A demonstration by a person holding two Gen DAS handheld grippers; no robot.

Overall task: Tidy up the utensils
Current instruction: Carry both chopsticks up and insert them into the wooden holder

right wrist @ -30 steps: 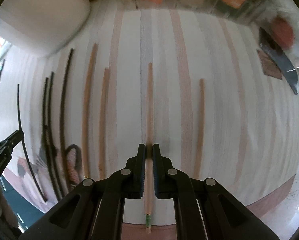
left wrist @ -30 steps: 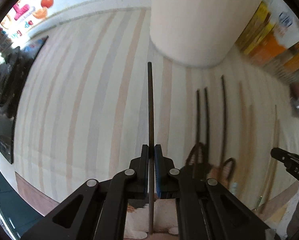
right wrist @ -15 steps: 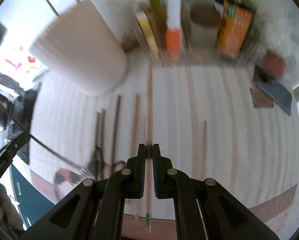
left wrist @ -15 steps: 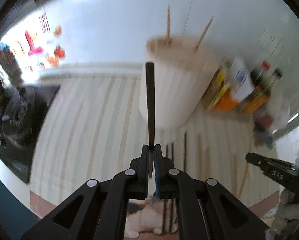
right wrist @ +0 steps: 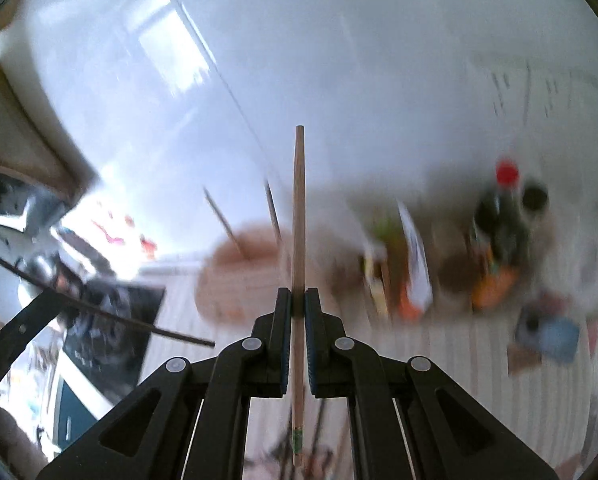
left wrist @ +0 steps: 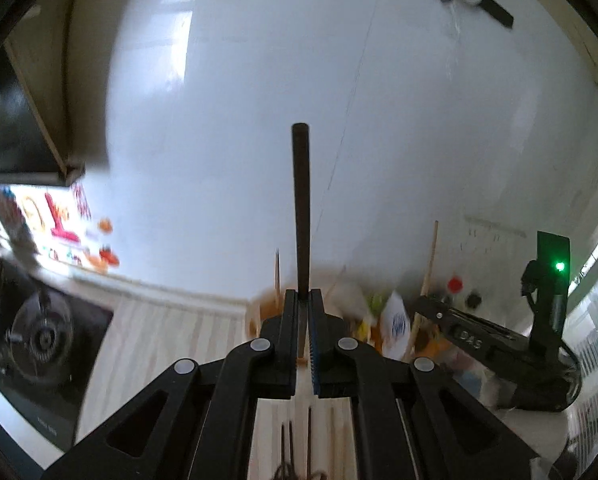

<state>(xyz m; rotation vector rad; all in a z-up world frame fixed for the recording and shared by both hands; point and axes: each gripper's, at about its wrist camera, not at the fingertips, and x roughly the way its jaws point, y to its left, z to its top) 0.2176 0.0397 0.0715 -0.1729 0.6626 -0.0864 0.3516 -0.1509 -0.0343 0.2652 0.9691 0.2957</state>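
Left gripper [left wrist: 303,300] pinching a dark chopstick [left wrist: 301,208] between pressed-together fingers, stick standing straight ahead against a white wall [left wrist: 399,120]. Right gripper [right wrist: 297,300] likewise clamped on a light wooden chopstick [right wrist: 298,220], green-banded end poking out near the camera. Beyond both grippers, blurred: a pale round holder [right wrist: 251,276] on the striped countertop [right wrist: 479,360], with thin sticks [right wrist: 223,216] rising from it at a slant. To the right of the holder, a smeared row of bottles and packets [right wrist: 499,248], one bottle with a red cap, against the far wall. At the far left, a black stovetop [left wrist: 39,340] beside the striped surface. Seen from the left wrist: right gripper at the right edge, its wooden chopstick slanting up past the packets, a green light [left wrist: 559,267] glowing on its body. Seen from the right wrist: left gripper at the lower left edge, dark chopstick running across in front of the stovetop. More dark chopsticks [left wrist: 287,444] lying on the countertop near the left gripper, below its fingers; details lost to blur.
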